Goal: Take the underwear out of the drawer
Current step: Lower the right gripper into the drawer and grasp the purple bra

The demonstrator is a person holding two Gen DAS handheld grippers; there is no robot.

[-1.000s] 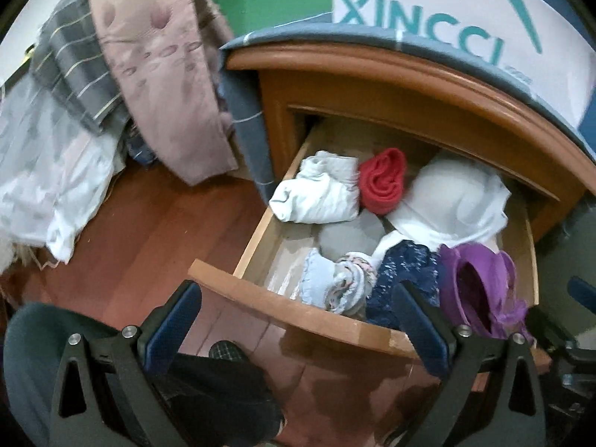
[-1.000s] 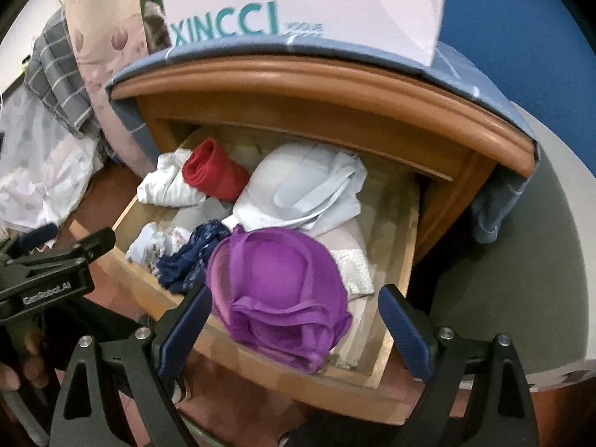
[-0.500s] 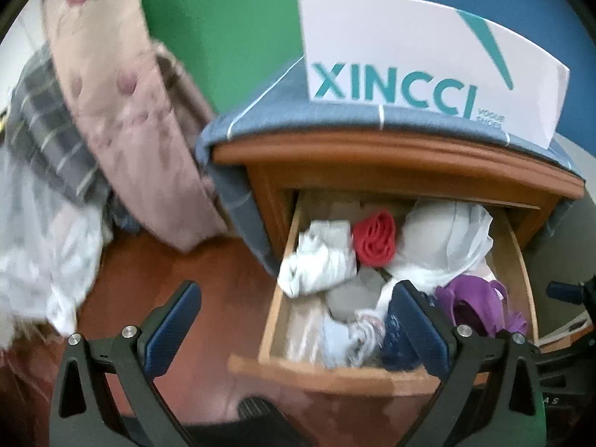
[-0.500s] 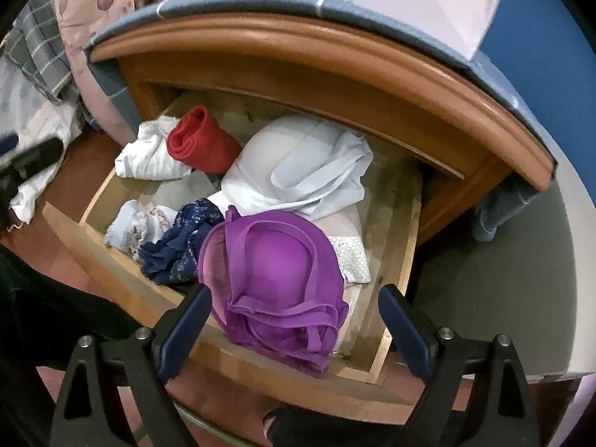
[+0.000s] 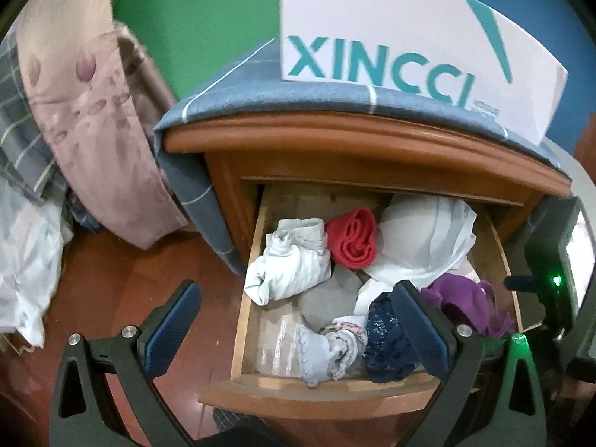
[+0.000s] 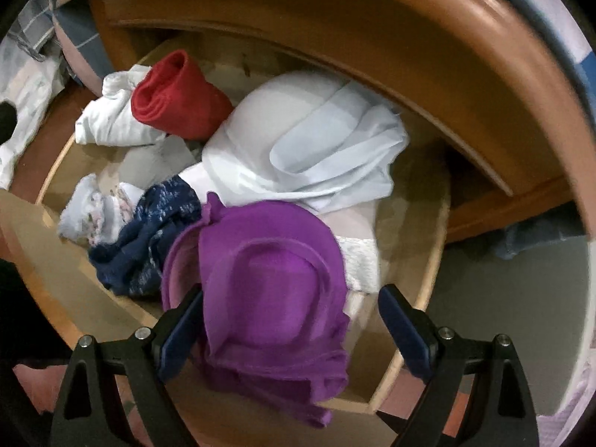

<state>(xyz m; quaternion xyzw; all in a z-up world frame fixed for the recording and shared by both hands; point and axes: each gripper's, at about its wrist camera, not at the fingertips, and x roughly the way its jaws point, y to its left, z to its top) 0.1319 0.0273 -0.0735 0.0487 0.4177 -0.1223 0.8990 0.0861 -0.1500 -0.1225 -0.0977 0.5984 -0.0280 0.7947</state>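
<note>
The wooden drawer [image 5: 257,249] stands pulled out, holding soft crumpled underwear: one rolled red piece [image 6: 178,97], one padded purple bra [image 6: 268,290], one navy lace piece [image 6: 149,238]. The right gripper [image 6: 290,331] straddles the purple bra, jaws spread. The left gripper [image 5: 294,320] hovers, jaws released.

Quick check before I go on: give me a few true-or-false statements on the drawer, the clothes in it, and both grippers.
1. The drawer is pulled open. True.
2. The right gripper is shut on the purple bra. False: its jaws are open, with the bra lying between them.
3. The red roll lies at the front of the drawer. False: it sits toward the back, beside the white bundle.
4. The left gripper is open and holds nothing. True.
5. A white box stands on the nightstand. True.
</note>
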